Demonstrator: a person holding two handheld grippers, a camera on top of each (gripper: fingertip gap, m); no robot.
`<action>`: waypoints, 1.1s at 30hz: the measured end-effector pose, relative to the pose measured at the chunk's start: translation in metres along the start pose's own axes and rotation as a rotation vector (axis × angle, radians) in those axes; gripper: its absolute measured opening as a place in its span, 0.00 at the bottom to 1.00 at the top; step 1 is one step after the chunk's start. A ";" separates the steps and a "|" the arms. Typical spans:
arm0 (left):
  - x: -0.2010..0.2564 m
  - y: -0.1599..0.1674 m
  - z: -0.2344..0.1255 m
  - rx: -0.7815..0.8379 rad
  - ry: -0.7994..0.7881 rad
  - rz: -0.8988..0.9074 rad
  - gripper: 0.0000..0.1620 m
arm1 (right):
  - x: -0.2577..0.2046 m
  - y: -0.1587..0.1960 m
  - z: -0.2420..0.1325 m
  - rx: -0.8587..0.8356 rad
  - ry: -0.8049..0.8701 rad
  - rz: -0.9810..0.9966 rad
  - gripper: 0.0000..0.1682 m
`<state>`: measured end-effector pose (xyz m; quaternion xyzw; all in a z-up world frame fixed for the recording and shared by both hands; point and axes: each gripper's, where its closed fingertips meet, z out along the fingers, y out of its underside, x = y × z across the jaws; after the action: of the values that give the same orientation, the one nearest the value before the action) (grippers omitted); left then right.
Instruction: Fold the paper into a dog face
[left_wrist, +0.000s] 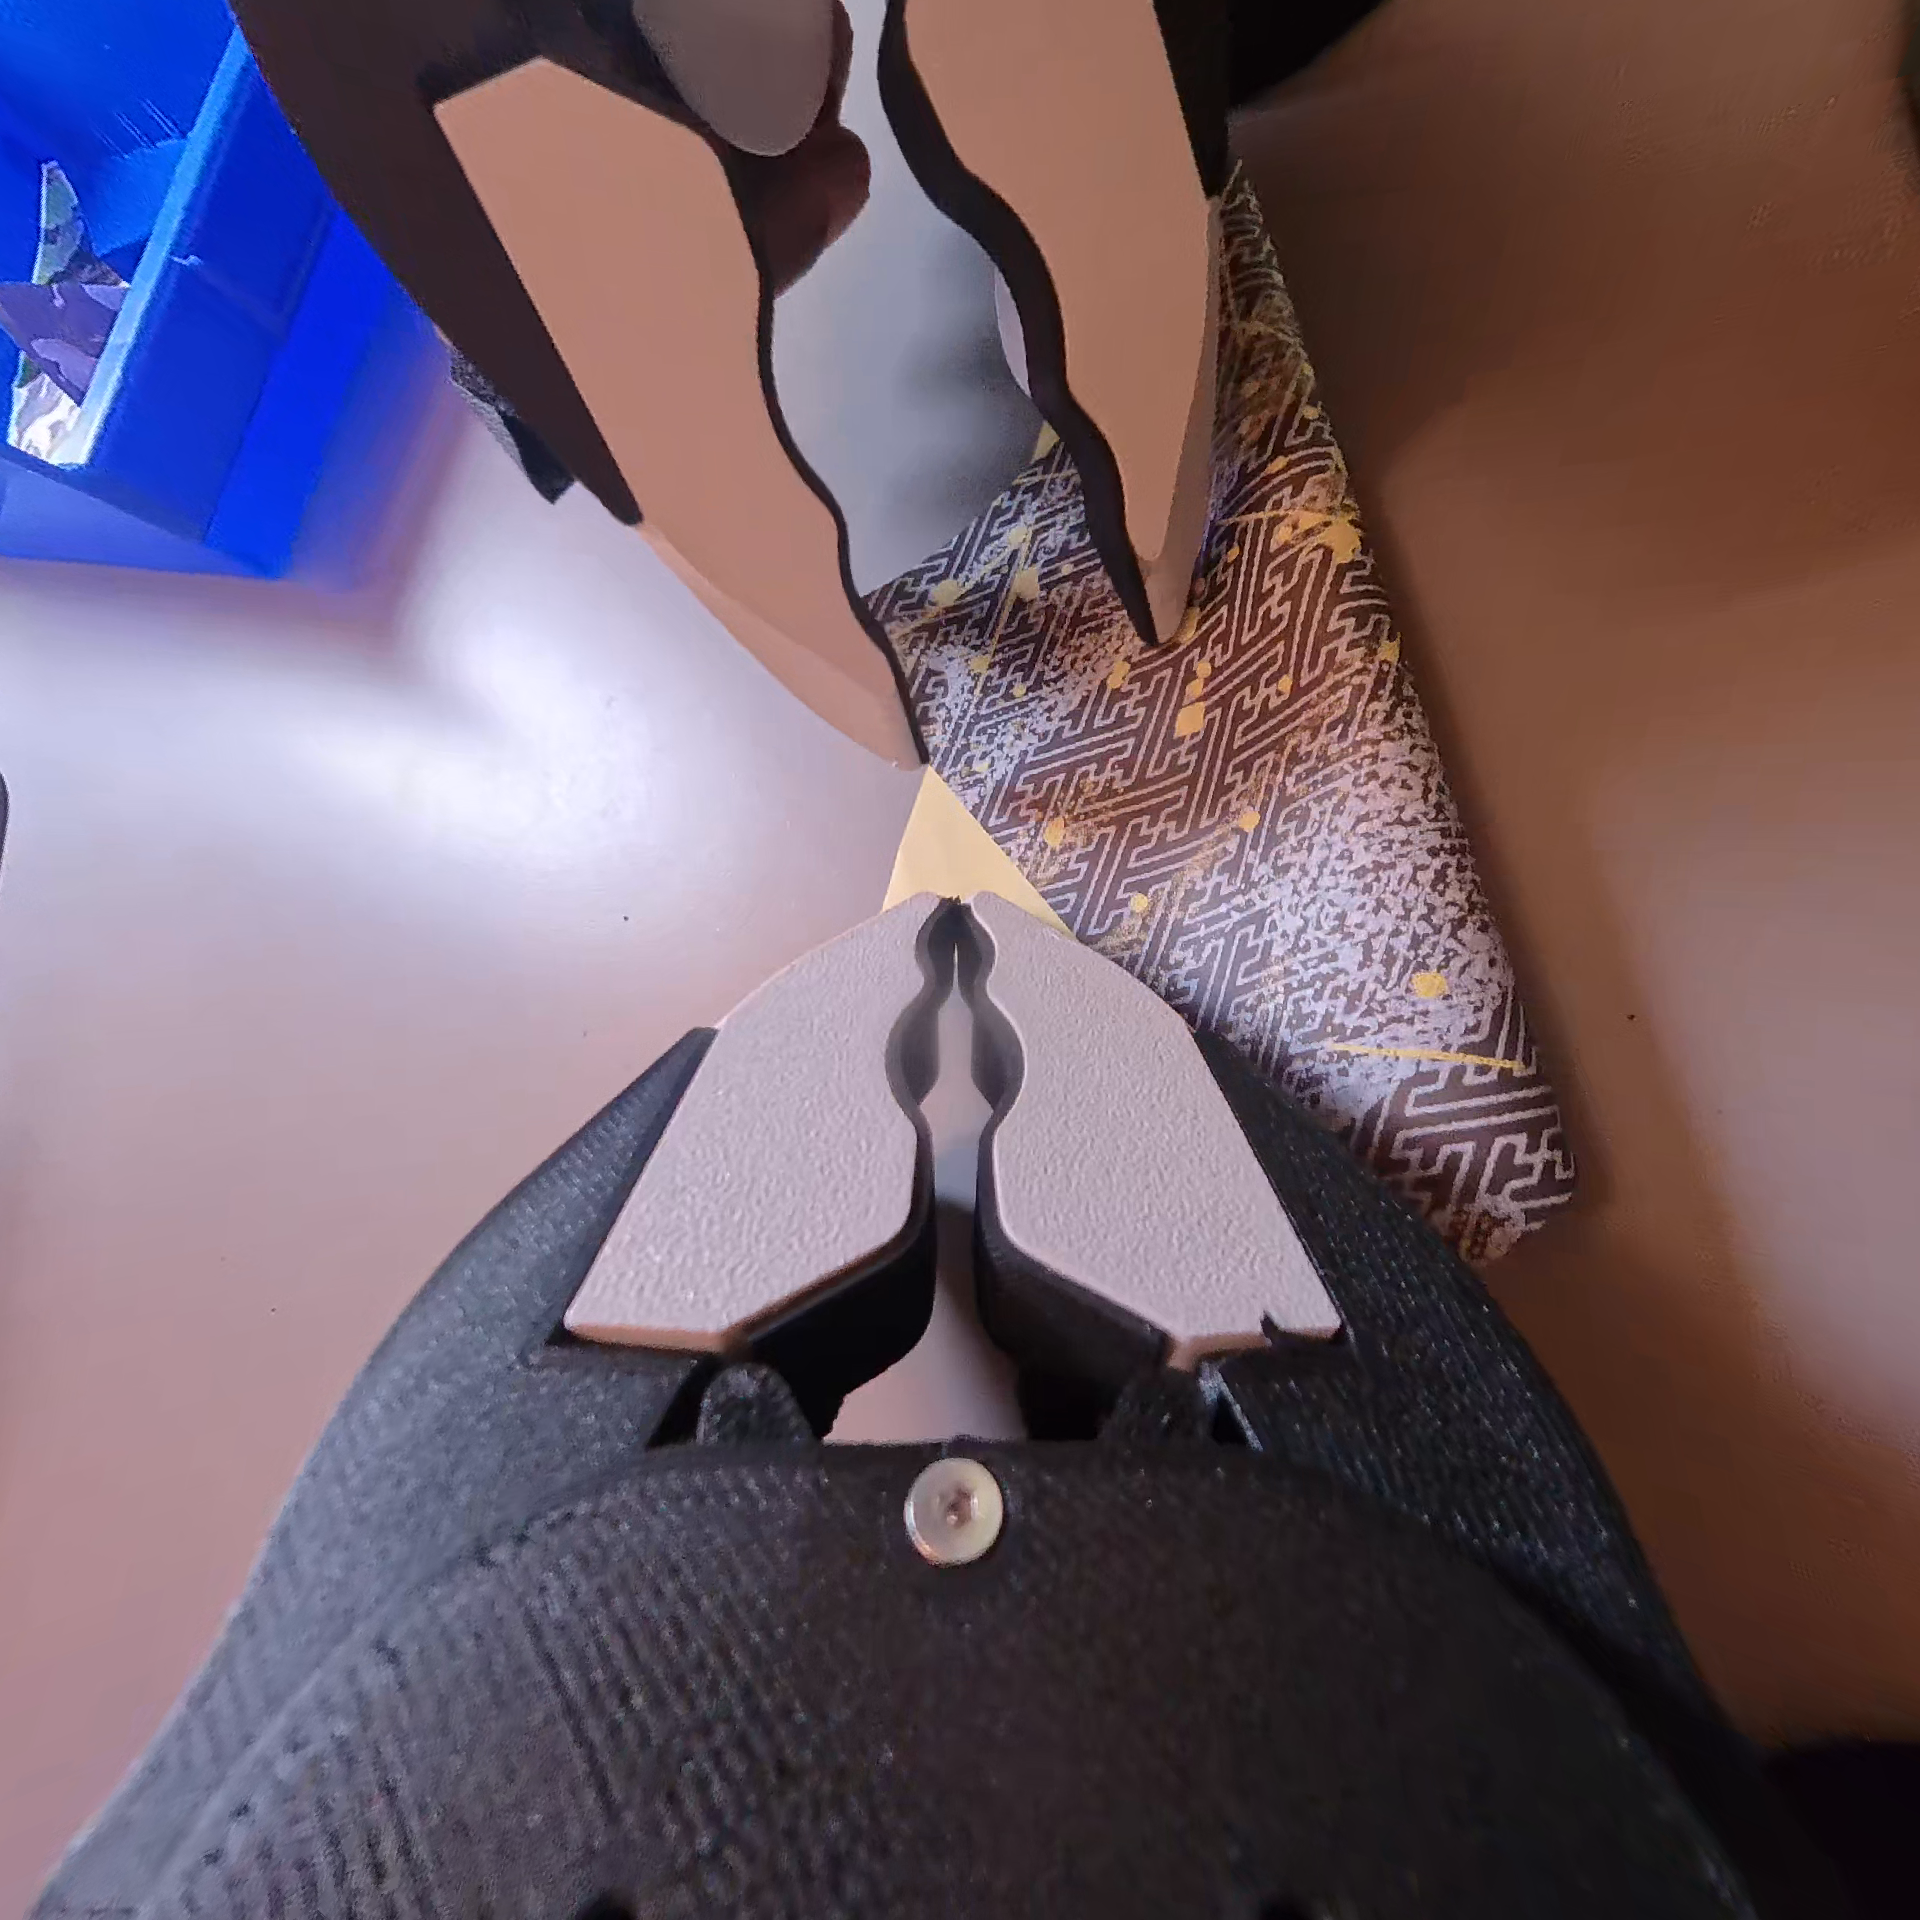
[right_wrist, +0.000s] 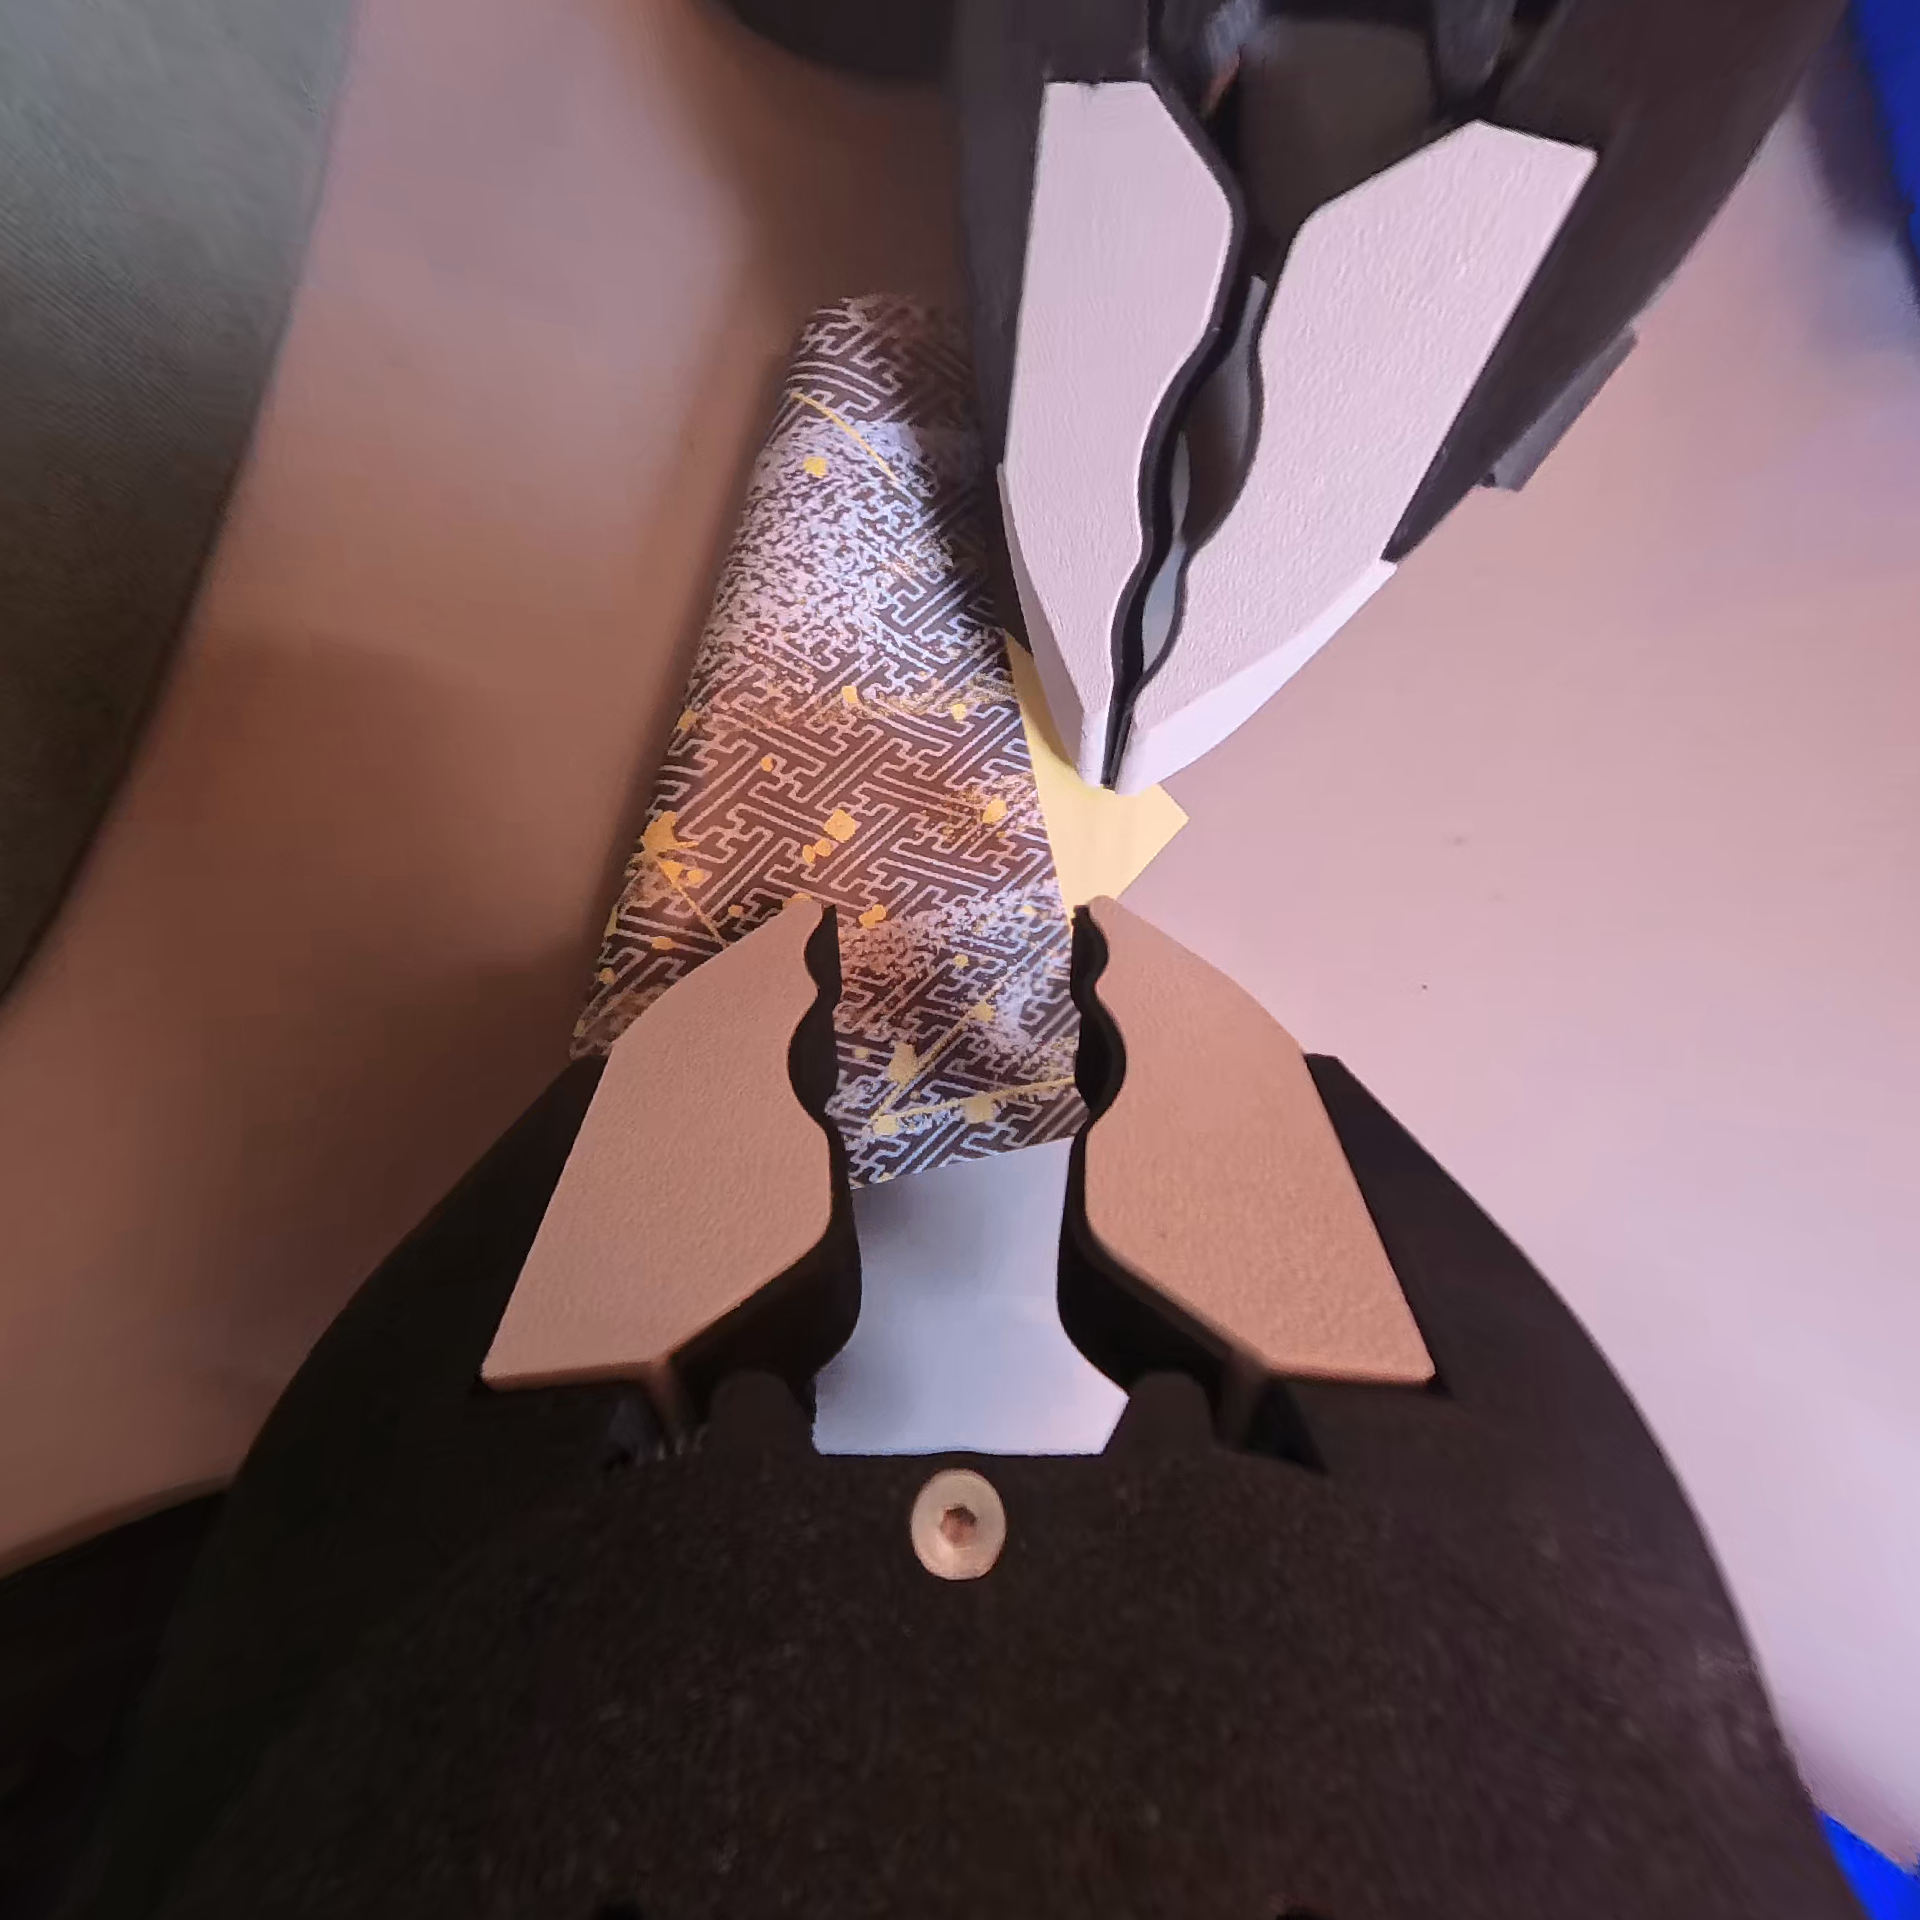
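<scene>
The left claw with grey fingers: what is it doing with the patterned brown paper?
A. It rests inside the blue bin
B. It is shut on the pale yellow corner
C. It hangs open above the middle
B: the left claw has its fingertips shut on the pale yellow corner of the patterned brown paper.

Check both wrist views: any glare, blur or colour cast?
Left wrist view: sheen on the table, blue bin soft at the edge, right side warm-shadowed. Right wrist view: patterned paper sharp near the centre, smeared at its far end; wide-angle stretch in both.
</scene>
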<state>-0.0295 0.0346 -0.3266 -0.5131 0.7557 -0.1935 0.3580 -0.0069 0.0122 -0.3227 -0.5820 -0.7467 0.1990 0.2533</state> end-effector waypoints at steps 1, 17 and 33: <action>0.000 0.000 0.000 -0.003 -0.003 0.003 0.00 | 0.001 0.000 -0.001 0.003 0.004 0.006 0.25; 0.000 0.000 0.000 -0.016 -0.027 -0.007 0.00 | 0.019 0.038 -0.020 -0.052 0.013 0.515 0.17; 0.001 -0.001 0.000 -0.012 -0.031 0.013 0.00 | 0.029 0.020 -0.019 0.080 0.024 0.437 0.00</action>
<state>-0.0292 0.0332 -0.3267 -0.5131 0.7546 -0.1787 0.3680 0.0142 0.0454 -0.3150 -0.7219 -0.5912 0.2715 0.2358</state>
